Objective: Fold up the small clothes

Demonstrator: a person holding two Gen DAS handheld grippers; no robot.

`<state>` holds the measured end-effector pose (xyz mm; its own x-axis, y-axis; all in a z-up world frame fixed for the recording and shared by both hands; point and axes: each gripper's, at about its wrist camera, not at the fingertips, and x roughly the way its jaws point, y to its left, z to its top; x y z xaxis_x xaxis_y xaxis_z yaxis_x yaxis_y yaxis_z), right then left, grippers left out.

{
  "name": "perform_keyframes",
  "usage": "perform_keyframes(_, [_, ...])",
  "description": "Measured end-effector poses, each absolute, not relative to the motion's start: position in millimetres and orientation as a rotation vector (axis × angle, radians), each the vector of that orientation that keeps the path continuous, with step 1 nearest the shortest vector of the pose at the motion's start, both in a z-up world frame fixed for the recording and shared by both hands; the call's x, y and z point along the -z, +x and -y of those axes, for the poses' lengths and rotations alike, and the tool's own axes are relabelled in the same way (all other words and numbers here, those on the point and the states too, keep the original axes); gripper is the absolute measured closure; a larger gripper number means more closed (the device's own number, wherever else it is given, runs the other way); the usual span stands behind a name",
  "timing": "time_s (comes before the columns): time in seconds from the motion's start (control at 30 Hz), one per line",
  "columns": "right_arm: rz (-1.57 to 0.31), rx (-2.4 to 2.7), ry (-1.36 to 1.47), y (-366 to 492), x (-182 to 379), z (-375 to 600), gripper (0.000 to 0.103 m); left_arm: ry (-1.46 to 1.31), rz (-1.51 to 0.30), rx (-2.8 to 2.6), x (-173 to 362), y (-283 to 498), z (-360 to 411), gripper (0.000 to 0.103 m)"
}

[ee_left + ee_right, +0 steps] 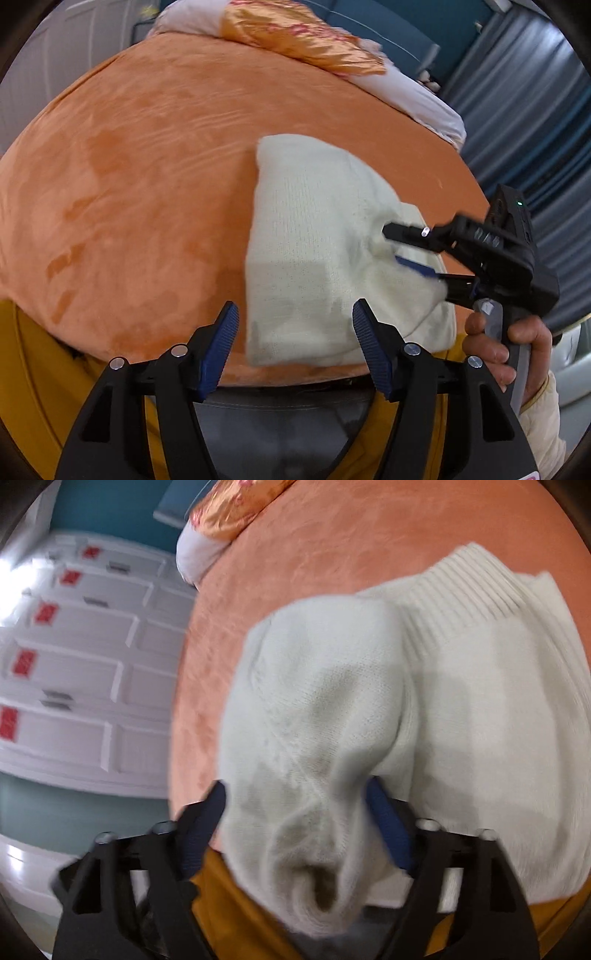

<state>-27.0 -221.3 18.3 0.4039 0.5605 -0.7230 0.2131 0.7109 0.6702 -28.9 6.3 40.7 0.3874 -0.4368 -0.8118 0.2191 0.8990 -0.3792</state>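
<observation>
Teal room: white panelled cupboard doors [74, 664] with red tags on the left, blue-grey pleated curtain [535, 129] on the right.
Orange bedcover [147, 184]: plush, soft and yielding underneath; gives little firm backing for pressing a crease, yet grips cloth enough to keep a fold from sliding.
Pillows [295, 33]: at the far end, one in gold satin on one in white, well apart from the work.
Cream knit garment [306, 240]: lies right of centre near the front edge of the bedcover, partly folded, ribbed hem [480, 590] toward the far side.
Handling: light, limp and stretchy; sags and bunches when lifted at one spot, unlikely to slip from ribbed pads, not fragile.
Where to hold: best at corners or along the ribbed hem, two points at once, so that the panel hangs flat instead of rolling up.
Right gripper [391, 245]: held by a hand [517, 343]; closed about halfway on a thick bunch at the garment's right side, pads apparently pressing it from both sides.
Left gripper [295, 306]: jaws wide, nothing pinched, poised over the garment's near edge.
</observation>
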Motion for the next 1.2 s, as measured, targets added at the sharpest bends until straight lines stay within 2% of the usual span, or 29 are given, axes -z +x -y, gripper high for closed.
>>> perform_keyframes(0.03, [-1.166,-0.252,0.760,-26,-22,220,0.058,-0.233,-1.094,0.423,-43,-29,-5,0.041])
perform_keyframes(0.13, [-1.146,-0.245,0.750,-28,-32,227,0.058,-0.204,-1.063,0.434,-49,-33,2,0.041])
perform_keyframes(0.2, [-1.122,-0.213,0.738,-38,-40,238,0.045,-0.151,-1.048,0.433,-50,-31,9,0.041])
perform_keyframes(0.23, [-1.113,-0.215,0.748,-44,-40,242,0.035,-0.130,-1.043,0.431,-50,-30,11,0.041])
perform_keyframes(0.43, [-1.196,-0.277,0.822,-44,-4,222,0.028,-0.114,-1.070,0.397,-37,-28,14,0.041])
perform_keyframes(0.47, [-1.198,-0.284,0.823,-42,-1,217,0.030,-0.122,-1.076,0.391,-37,-27,13,0.041])
perform_keyframes(0.5, [-1.196,-0.299,0.816,-37,2,210,0.038,-0.122,-1.077,0.386,-37,-27,11,0.041])
perform_keyframes(0.57, [-1.171,-0.322,0.769,-29,-5,202,0.072,-0.116,-1.061,0.371,-41,-29,7,0.041])
perform_keyframes(0.63, [-1.073,-0.378,0.762,-32,-30,211,0.080,-0.125,-1.039,0.364,-48,-29,3,0.041])
perform_keyframes(0.7, [-0.941,-0.425,0.759,-47,-65,231,0.082,-0.153,-1.019,0.369,-55,-29,0,0.041])
perform_keyframes(0.8, [-0.842,-0.364,0.702,-82,-94,272,0.082,-0.168,-1.000,0.404,-61,-29,7,0.041])
perform_keyframes(0.87, [-0.860,-0.275,0.692,-100,-86,298,0.082,-0.158,-1.001,0.451,-61,-30,22,0.041])
perform_keyframes(0.97, [-1.059,-0.081,0.646,-108,-15,324,0.082,-0.141,-1.026,0.520,-55,-31,51,0.041])
perform_keyframes(1.03, [-1.089,-0.033,0.681,-113,9,323,0.081,-0.129,-1.046,0.557,-52,-32,69,0.041])
perform_keyframes(1.2, [-1.054,-0.021,0.704,-110,3,319,0.080,-0.043,-1.026,0.615,-54,-42,102,0.041])
